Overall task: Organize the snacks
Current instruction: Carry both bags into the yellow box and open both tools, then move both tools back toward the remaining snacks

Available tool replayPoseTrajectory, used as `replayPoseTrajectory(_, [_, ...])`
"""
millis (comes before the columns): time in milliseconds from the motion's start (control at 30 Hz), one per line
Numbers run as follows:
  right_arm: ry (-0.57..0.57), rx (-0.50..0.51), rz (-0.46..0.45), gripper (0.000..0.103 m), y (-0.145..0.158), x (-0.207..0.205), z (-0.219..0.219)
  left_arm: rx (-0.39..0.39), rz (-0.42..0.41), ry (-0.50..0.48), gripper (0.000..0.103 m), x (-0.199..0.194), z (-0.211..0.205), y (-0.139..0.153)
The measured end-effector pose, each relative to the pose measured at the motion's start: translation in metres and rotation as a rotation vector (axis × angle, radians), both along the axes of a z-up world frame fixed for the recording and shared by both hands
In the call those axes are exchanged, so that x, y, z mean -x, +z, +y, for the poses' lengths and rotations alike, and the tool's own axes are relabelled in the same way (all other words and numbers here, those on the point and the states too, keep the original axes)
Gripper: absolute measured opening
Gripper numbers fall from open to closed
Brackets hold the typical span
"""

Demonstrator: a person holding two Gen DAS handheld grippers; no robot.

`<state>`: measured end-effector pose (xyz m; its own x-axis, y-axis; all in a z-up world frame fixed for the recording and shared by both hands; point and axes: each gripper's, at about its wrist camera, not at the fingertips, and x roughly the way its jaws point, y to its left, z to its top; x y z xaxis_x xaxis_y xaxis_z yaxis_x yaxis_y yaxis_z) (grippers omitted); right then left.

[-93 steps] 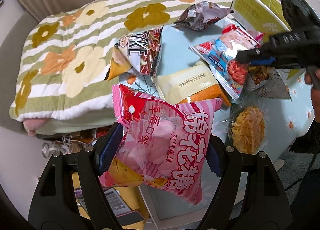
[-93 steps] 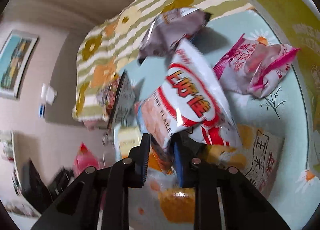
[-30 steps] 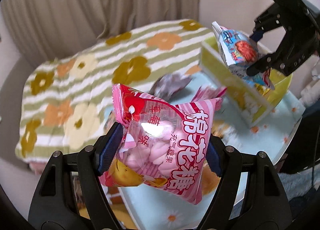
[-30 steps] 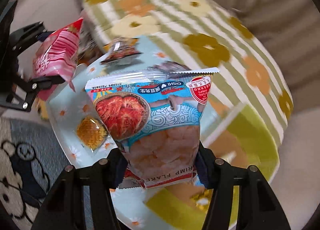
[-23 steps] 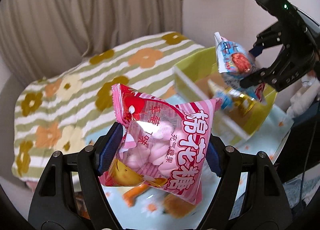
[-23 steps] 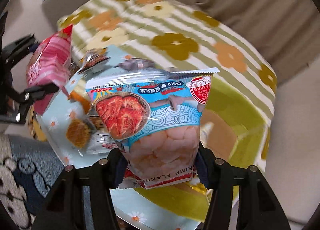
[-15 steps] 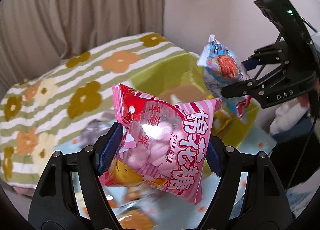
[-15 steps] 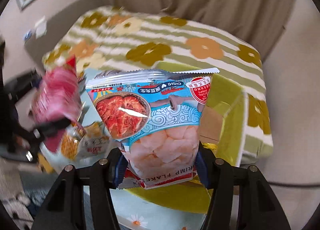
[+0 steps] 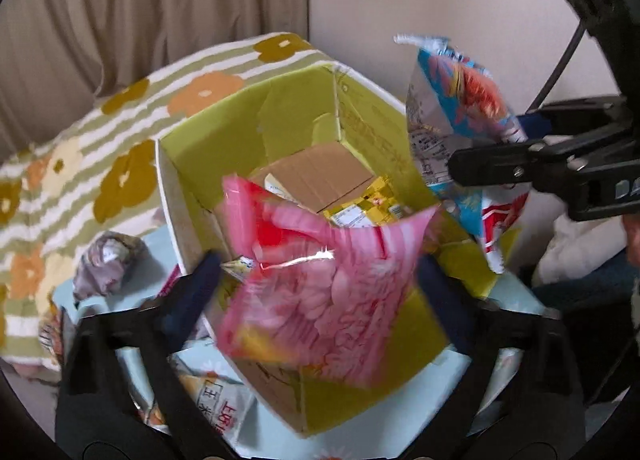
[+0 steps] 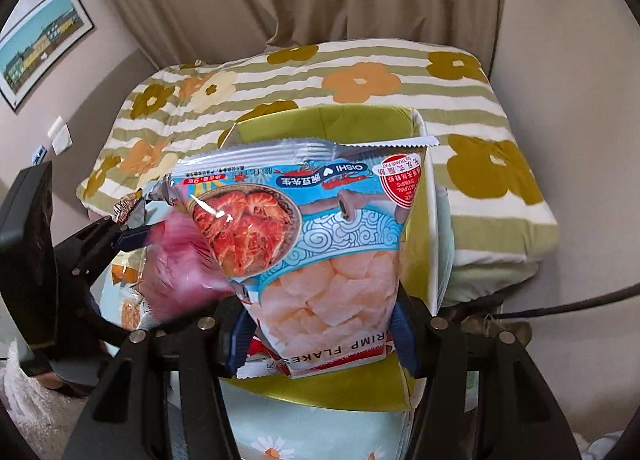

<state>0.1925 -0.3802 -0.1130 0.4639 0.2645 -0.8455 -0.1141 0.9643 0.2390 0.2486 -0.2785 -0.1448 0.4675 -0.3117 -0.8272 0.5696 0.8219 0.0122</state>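
Observation:
A pink marshmallow bag (image 9: pixel 320 292) hangs blurred over the open yellow-green cardboard box (image 9: pixel 280 120). My left gripper (image 9: pixel 316 280) straddles it with its jaws opening, and both blue pads stand clear of the bag's sides. A yellow packet (image 9: pixel 360 212) lies inside the box on brown cardboard. My right gripper (image 10: pixel 320 324) is shut on a blue shrimp flakes bag (image 10: pixel 320 240), held upright over the box (image 10: pixel 360 120). The same bag (image 9: pixel 452 112) shows at the right of the left wrist view. The pink bag (image 10: pixel 176 268) appears left of it.
A striped quilt with flowers (image 9: pixel 120 132) lies behind the box. A crumpled grey bag (image 9: pixel 108 260) and other snack packets (image 9: pixel 208 404) rest on the light blue daisy tablecloth (image 10: pixel 280 436) left of the box. Curtains and a wall stand behind.
Both grippers have swung from the table over the box. The left jaws have spread wide and the pink bag has come loose, tilted and blurred. The right grip is unchanged.

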Motion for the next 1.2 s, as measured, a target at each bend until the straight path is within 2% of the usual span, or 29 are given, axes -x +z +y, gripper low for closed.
replayPoseTrajectory(100, [-0.016,-0.013,0.001,0.054,-0.005,0.003,-0.005,-0.031,0.011,0.012,0.102,0.001,-0.004,-0.005])
replayPoseTrajectory(367, [-0.009,-0.038,-0.007,0.054,-0.014,0.015,0.005,0.004,0.031,0.11,0.102,0.018,0.034,-0.002])
replayPoseTrajectory(567, [-0.019,-0.066,0.025,0.054,-0.03,0.011,0.015,0.003,0.0,0.164,0.102,0.029,0.057,0.003])
replayPoseTrajectory(767, [-0.048,-0.041,0.046,0.055,-0.04,0.006,0.021,0.032,-0.023,0.21,0.102,0.038,0.077,0.014])
replayPoseTrajectory(833, [-0.066,-0.026,0.018,0.063,-0.04,0.006,0.019,0.036,-0.028,0.226,0.102,0.04,0.084,0.016])
replayPoseTrajectory(900, [-0.078,-0.037,-0.014,0.097,-0.039,0.008,0.016,0.039,-0.034,0.239,0.102,0.042,0.089,0.018])
replayPoseTrajectory(933, [-0.077,-0.049,-0.018,0.103,-0.038,0.01,0.015,0.04,-0.035,0.244,0.102,0.043,0.091,0.019])
replayPoseTrajectory(1067, [-0.096,-0.099,-0.083,0.103,-0.026,0.022,0.01,0.033,-0.051,0.269,0.102,0.051,0.104,0.023])
replayPoseTrajectory(1200, [-0.086,-0.119,-0.1,0.103,-0.021,0.029,0.012,0.041,-0.047,0.307,0.102,0.059,0.12,0.022])
